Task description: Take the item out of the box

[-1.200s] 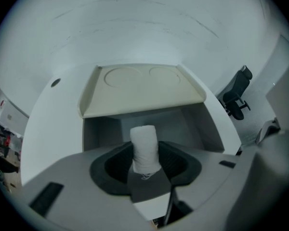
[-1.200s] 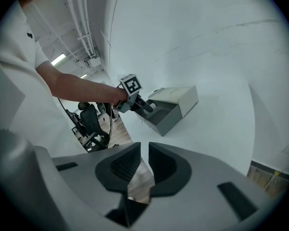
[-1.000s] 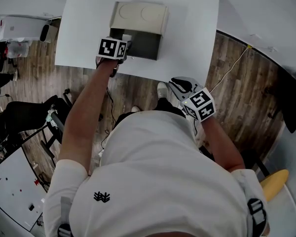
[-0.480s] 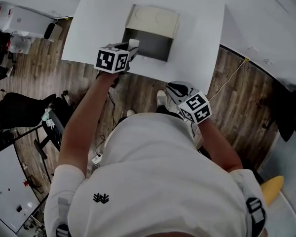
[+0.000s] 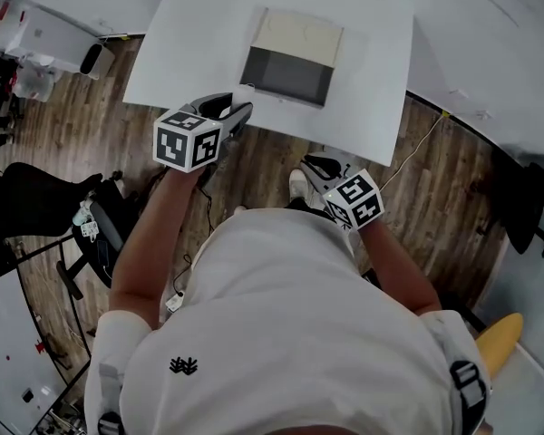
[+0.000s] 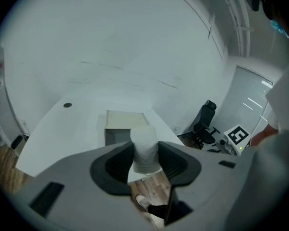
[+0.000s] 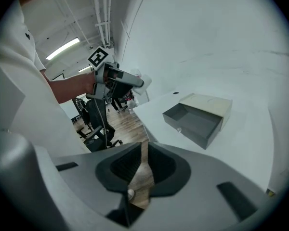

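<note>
- White item (image 6: 144, 150): in the left gripper view it's pinched between the jaws of the left gripper (image 6: 145, 153), both pads pressed on its sides. Looks like a small pale cylinder, standing upright.
- Same view: the box (image 6: 124, 126) sits straight ahead, past the item, on the white table (image 6: 62, 129). Its dark drawer is pulled open towards the gripper.
- Head view: the left gripper (image 5: 236, 114) is up over the near edge of the table (image 5: 372, 80). The item (image 5: 244, 91) pokes out at its tip, outside the box (image 5: 295, 53) and just short of the open drawer.
- Head view again: the right gripper (image 5: 315, 164) is off the table, close to the person's body, well apart from the box.
- Right gripper view: the right gripper (image 7: 143, 150) has its jaws pressed together with only a sliver of wood floor showing, nothing in them. The box (image 7: 197, 117) is ahead to its right, and the left gripper (image 7: 118, 78) is ahead to its left.
</note>
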A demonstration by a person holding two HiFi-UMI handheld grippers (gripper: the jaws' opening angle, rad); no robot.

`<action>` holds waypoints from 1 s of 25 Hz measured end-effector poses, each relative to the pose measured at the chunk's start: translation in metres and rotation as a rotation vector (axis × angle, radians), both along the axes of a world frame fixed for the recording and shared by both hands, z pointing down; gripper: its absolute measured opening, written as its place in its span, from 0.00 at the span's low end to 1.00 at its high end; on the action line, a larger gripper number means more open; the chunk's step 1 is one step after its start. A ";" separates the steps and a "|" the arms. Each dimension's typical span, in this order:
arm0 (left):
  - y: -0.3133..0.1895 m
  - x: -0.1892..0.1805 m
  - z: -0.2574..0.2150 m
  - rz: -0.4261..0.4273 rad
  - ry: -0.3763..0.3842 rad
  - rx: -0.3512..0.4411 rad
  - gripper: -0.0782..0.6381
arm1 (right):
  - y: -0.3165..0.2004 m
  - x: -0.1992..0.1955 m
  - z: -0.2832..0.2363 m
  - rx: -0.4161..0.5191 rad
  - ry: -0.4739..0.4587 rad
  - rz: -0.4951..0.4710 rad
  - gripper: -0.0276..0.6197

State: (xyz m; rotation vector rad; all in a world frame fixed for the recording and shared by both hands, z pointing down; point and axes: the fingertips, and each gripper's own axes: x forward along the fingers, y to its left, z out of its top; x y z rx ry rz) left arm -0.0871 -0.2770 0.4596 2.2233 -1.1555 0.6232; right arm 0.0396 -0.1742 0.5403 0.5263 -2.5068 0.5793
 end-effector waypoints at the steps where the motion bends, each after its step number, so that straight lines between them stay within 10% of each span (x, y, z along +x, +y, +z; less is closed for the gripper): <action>1: 0.008 -0.004 -0.006 0.004 0.011 0.012 0.34 | 0.004 -0.003 -0.001 0.005 0.004 0.004 0.11; 25: 0.188 -0.087 -0.073 0.082 0.141 0.174 0.34 | 0.110 -0.062 -0.022 0.067 0.047 0.130 0.07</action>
